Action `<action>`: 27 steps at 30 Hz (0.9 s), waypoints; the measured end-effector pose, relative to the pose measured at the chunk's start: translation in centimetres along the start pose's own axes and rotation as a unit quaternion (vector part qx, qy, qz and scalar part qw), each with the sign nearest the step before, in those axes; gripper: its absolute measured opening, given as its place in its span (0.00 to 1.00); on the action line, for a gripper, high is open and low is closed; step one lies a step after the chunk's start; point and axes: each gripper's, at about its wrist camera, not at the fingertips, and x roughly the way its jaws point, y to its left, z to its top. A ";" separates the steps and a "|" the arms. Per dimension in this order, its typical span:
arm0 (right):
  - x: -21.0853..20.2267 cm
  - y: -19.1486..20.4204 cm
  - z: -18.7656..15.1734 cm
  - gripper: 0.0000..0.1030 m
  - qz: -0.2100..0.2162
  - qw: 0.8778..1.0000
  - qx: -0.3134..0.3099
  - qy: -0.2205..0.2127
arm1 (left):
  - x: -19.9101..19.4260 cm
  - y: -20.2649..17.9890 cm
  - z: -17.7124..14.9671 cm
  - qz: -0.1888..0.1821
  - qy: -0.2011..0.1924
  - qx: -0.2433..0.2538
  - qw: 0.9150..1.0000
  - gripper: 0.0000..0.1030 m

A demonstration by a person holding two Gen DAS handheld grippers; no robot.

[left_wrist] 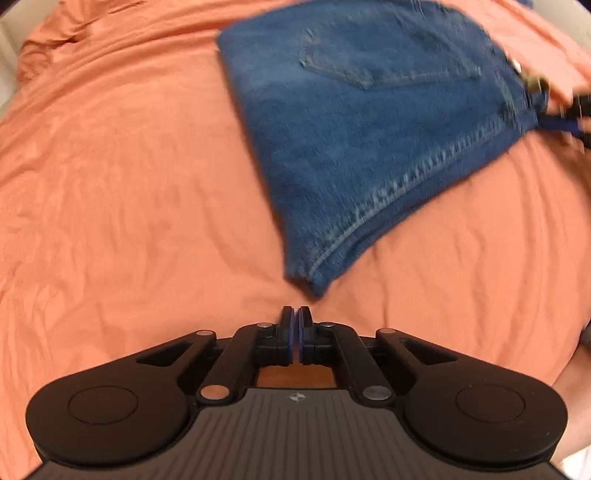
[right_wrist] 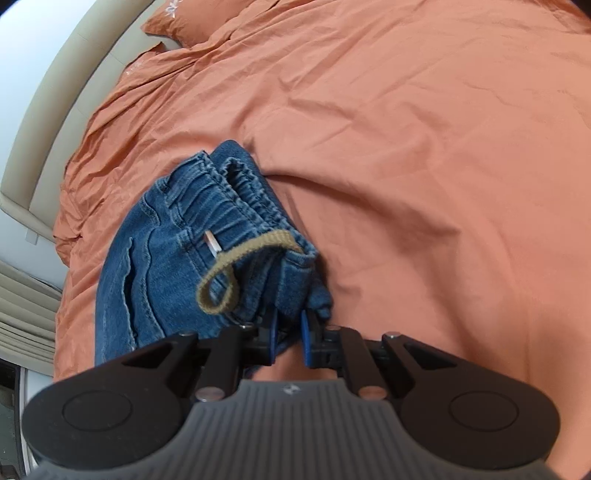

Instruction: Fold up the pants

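Observation:
Folded blue jeans (left_wrist: 369, 122) lie on the orange bedsheet (left_wrist: 129, 184), back pocket up. My left gripper (left_wrist: 297, 325) is shut and empty, just short of the jeans' near corner. In the right wrist view the jeans' elastic waistband (right_wrist: 229, 206) and a tan drawstring loop (right_wrist: 229, 273) face me. My right gripper (right_wrist: 290, 336) is shut on the waistband corner of the jeans (right_wrist: 166, 266), denim pinched between its blue pads. The right gripper also shows at the right edge of the left wrist view (left_wrist: 576, 114).
The orange sheet (right_wrist: 424, 147) covers the whole bed, wrinkled. An orange pillow (right_wrist: 199, 18) lies near the beige headboard (right_wrist: 55, 92) at the left. Curtains (right_wrist: 26, 306) hang at the far left.

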 end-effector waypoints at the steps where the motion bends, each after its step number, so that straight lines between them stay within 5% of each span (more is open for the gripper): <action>1: -0.1 -0.1 -0.1 0.00 -0.031 1.000 -0.004 0.000 | -0.5 0.4 0.0 -0.002 -0.011 -0.011 1.000 0.09; 2: -0.2 -0.4 -0.2 0.00 -0.049 0.999 -0.007 -0.001 | -1.0 0.9 0.1 -0.004 -0.023 -0.023 0.999 0.14; 8: -2.8 -1.9 0.2 0.03 -0.006 0.999 0.037 -0.018 | -4.5 3.2 0.1 -0.039 -0.124 -0.110 0.985 0.27; 12: -4.6 -1.1 0.5 0.38 0.031 0.998 0.026 -0.051 | -4.5 3.3 1.5 -0.050 -0.171 -0.162 0.971 0.41; 16: -4.6 -0.5 0.8 0.62 0.066 0.996 0.022 -0.056 | -3.1 4.5 3.1 -0.077 -0.200 -0.224 0.951 0.57; 18: -3.8 -0.6 1.0 0.72 0.077 0.995 0.031 -0.049 | -2.5 5.2 3.4 -0.097 -0.209 -0.248 0.941 0.67; 27: 1.3 -2.3 1.8 0.73 0.086 0.993 0.083 0.016 | 3.3 8.2 4.9 -0.171 -0.172 -0.330 0.912 0.72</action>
